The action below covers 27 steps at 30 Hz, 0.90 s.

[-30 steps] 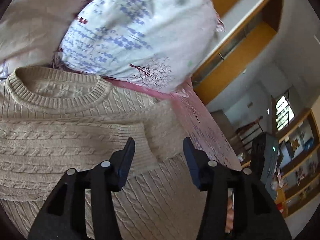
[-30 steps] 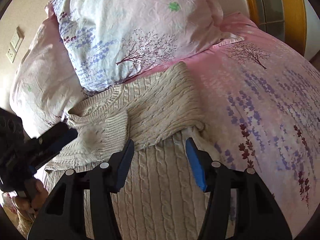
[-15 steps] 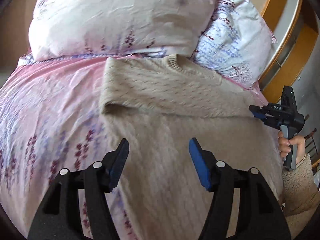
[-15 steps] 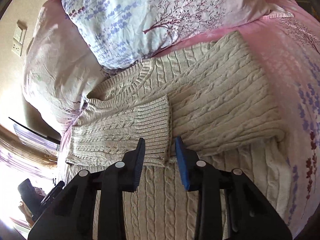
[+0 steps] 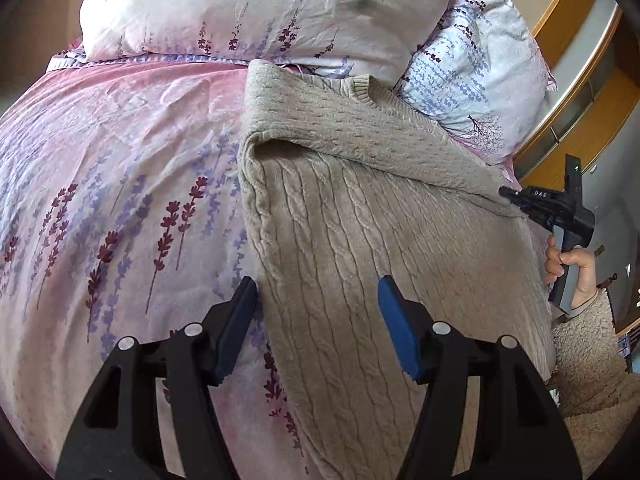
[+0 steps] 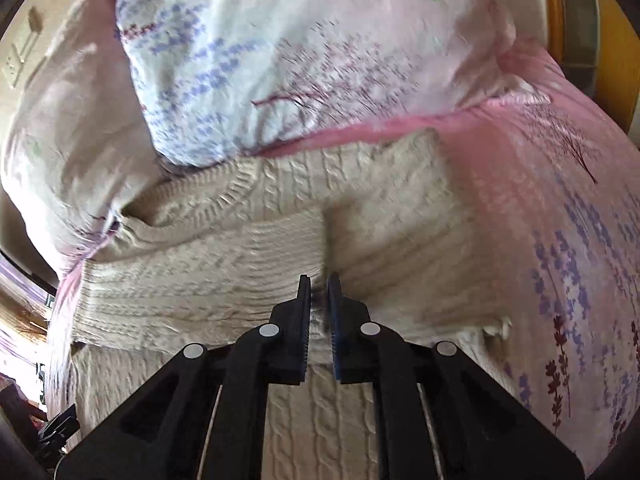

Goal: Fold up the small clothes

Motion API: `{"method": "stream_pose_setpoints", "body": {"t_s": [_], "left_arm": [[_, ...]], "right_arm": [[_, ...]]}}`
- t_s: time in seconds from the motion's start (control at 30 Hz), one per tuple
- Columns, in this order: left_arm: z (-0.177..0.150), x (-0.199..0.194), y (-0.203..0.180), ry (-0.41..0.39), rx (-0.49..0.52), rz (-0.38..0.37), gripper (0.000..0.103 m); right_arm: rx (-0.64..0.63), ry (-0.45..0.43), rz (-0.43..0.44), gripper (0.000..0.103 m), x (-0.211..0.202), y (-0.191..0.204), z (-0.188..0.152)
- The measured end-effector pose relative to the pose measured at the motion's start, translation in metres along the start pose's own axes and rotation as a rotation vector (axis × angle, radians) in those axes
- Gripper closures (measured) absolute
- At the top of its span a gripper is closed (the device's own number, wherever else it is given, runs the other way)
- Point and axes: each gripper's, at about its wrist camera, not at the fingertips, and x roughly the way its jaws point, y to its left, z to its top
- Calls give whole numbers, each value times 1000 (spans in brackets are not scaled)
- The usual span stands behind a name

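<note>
A beige cable-knit sweater (image 5: 360, 220) lies on the bed with its collar toward the pillows and both sleeves folded across its chest. My left gripper (image 5: 317, 284) is open above the sweater's left side edge, which runs between the fingers without touching the pads. In the right wrist view the sleeve cuffs meet at the middle of the sweater (image 6: 400, 216). There my right gripper (image 6: 319, 280) has its jaws closing tight on a pinch of the knit. The left wrist view shows the right gripper (image 5: 552, 208) at the sweater's far side, held by a hand (image 5: 572, 264).
A pink bedspread (image 5: 120, 160) with purple flower sprigs covers the bed. Two printed pillows, one pinkish (image 5: 260, 4) and one bluish white (image 5: 480, 68), stand behind the collar. A wooden bed frame (image 5: 580, 120) runs at the right. A fleece sleeve (image 5: 588, 360) is at the lower right.
My left gripper swung from above the collar and sleeves to the sweater's left edge. My right gripper moved in toward the cuffs, and its jaws went from open to closed on the knit.
</note>
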Motion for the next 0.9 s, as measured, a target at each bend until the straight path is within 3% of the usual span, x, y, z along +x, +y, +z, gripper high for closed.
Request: {"method": "stream_pose_setpoints", "body": {"t_s": [0.07, 0.1, 0.13, 0.2, 0.47, 0.67, 0.83, 0.9], "left_arm": [[-3, -3, 3, 3, -23, -34, 41], [-6, -5, 4, 2, -31, -44, 41], [-10, -7, 6, -1, -38, -56, 41], [-16, -12, 9, -7, -60, -83, 41], [-45, -31, 15, -31, -149, -187, 45], [-73, -42, 11, -27, -193, -260, 50], [-93, -50, 3, -25, -211, -311, 54], [-100, -49, 1, -11, -227, -339, 61]], "right_arm": [[47, -8, 56, 90, -15, -14, -7], [61, -19, 77, 76, -27, -21, -11], [75, -37, 97, 56, -40, -29, -18], [85, -68, 109, 50, -66, -48, -30], [193, 31, 188, 50, -103, -114, -93], [203, 97, 305, 56, -120, -114, -134], [211, 145, 438, 69, -131, -110, -163], [208, 155, 483, 76, -133, -109, -173]]}}
